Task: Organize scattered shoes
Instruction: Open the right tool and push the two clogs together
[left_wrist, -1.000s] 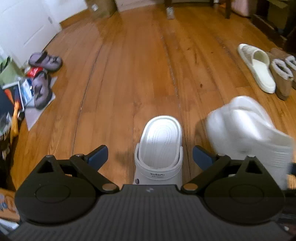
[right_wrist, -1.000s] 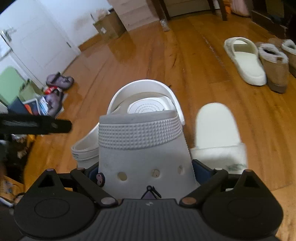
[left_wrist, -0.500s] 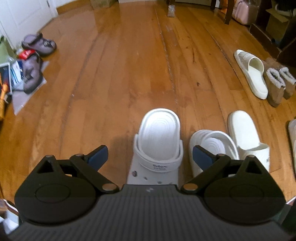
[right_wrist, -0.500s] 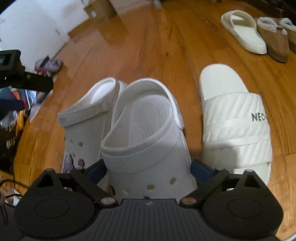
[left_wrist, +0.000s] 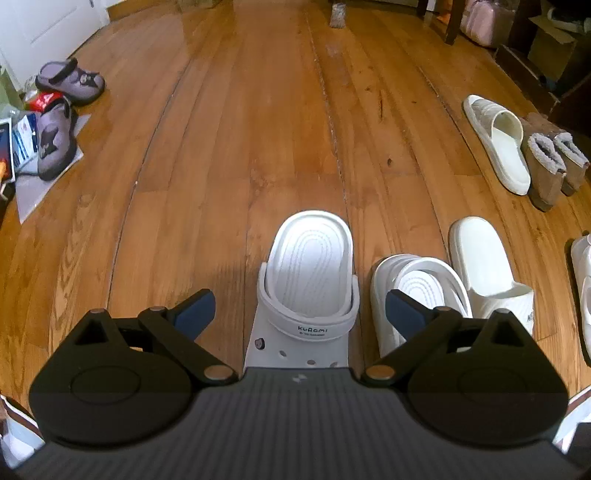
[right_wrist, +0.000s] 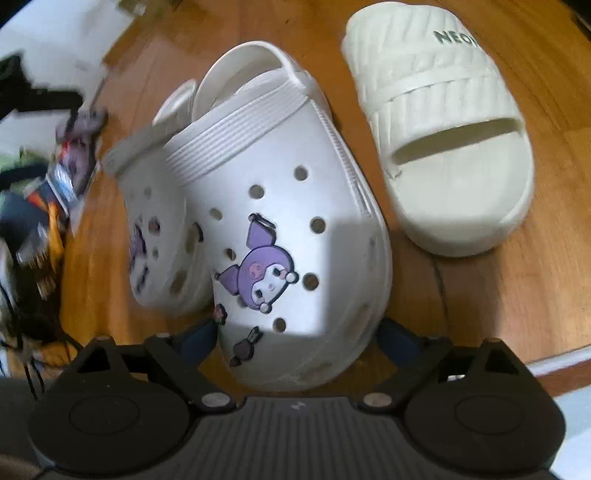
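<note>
Pairing step: right tool (right_wrist: 295, 338) spread wide around toe of white perforated foam clog with purple charm (right_wrist: 291, 236), on wood floor (right_wrist: 480, 295) beside matching clog (right_wrist: 159, 236). Left tool (left_wrist: 299, 308) wide, empty. Next: retreat, seek remaining strays.

Left wrist view: a clog (left_wrist: 308, 284) lies at centre; its mate (left_wrist: 413, 291) at 3 o'clock, a slide (left_wrist: 484, 266) beyond; boots (left_wrist: 550, 162) at 2 o'clock.

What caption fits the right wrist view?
Right gripper fingers flank the toe of a white clog beside its mate and a cream slide.
</note>
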